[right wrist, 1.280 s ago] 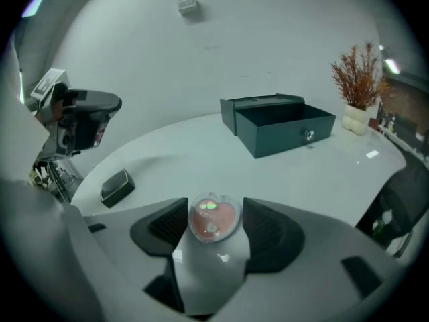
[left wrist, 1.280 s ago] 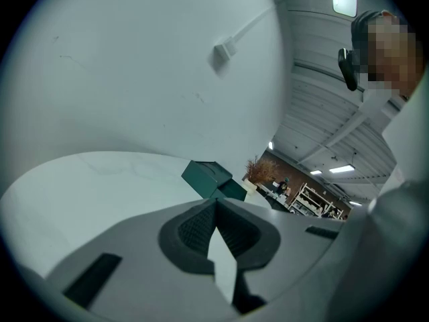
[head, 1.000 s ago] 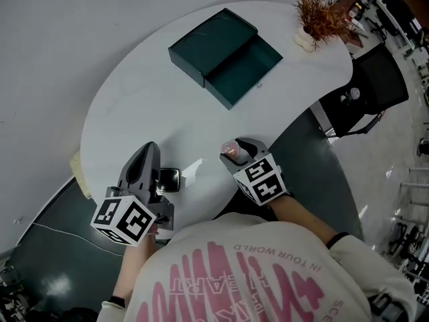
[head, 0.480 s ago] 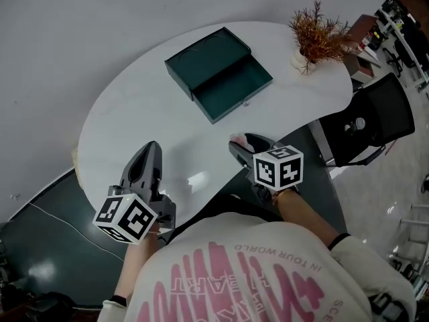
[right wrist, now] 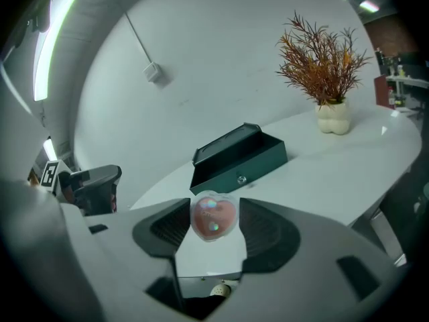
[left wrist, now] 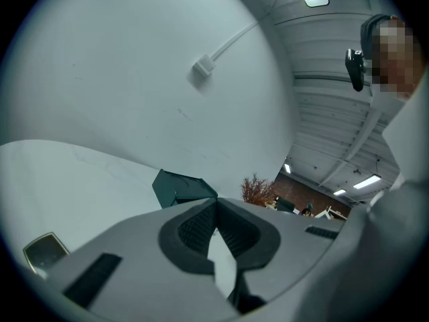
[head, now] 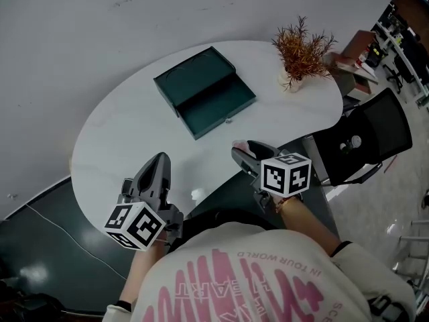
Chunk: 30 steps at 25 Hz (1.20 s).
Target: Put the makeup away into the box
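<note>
The dark green box [head: 204, 92] lies open on the far side of the white table [head: 120, 133], its lid laid back; it also shows in the right gripper view [right wrist: 238, 156]. My right gripper [right wrist: 213, 230] is shut on a pink heart-shaped makeup case [right wrist: 214, 217] and holds it off the table, near the front edge [head: 238, 143]. My left gripper [head: 159, 163] hovers over the table's near left with its jaws shut and nothing between them [left wrist: 214, 210]. A small square compact [left wrist: 45, 250] lies on the table beside it.
A dried plant in a white vase [head: 300, 49] stands at the table's far right. A black office chair [head: 375, 136] sits off the right edge. A grey wall backs the table, and dark floor lies below its near edge.
The right gripper has lifted with the heart case and rolled, so its marker cube now faces up. The left gripper has shifted a little. The compact beside it has dropped out of the head view.
</note>
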Each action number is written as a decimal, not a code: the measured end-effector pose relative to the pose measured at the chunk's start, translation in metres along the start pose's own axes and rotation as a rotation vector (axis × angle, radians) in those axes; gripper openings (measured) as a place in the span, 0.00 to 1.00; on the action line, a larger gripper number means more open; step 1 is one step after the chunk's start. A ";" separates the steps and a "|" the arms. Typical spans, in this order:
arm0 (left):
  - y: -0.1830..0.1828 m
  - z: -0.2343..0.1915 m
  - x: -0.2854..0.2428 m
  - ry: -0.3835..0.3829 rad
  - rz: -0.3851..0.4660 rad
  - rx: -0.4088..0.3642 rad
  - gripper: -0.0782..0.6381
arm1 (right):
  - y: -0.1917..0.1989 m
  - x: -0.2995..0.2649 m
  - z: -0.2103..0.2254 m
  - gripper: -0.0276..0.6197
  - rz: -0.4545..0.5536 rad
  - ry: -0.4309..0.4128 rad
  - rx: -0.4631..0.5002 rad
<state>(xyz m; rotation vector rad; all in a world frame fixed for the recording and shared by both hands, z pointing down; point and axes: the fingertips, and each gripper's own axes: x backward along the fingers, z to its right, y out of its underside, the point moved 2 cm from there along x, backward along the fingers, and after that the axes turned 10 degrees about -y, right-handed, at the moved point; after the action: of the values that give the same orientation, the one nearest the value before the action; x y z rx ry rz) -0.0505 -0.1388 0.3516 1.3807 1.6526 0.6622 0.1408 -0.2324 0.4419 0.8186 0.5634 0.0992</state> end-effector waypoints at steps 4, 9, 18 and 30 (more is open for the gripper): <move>0.008 -0.003 -0.001 -0.002 -0.018 -0.010 0.11 | -0.002 0.000 0.005 0.40 0.025 -0.004 -0.026; 0.002 -0.017 0.000 -0.003 -0.042 -0.001 0.11 | -0.006 -0.004 0.009 0.40 0.023 0.039 -0.056; -0.036 -0.042 -0.002 0.019 -0.034 -0.020 0.11 | -0.046 -0.022 0.001 0.40 0.072 0.086 -0.010; -0.039 -0.078 -0.003 0.032 -0.043 0.022 0.11 | -0.097 -0.037 0.009 0.40 0.111 0.143 0.040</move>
<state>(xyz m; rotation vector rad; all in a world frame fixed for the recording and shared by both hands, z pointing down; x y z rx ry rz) -0.1378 -0.1420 0.3586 1.3529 1.7143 0.6465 0.1014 -0.3159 0.3940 0.8866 0.6559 0.2501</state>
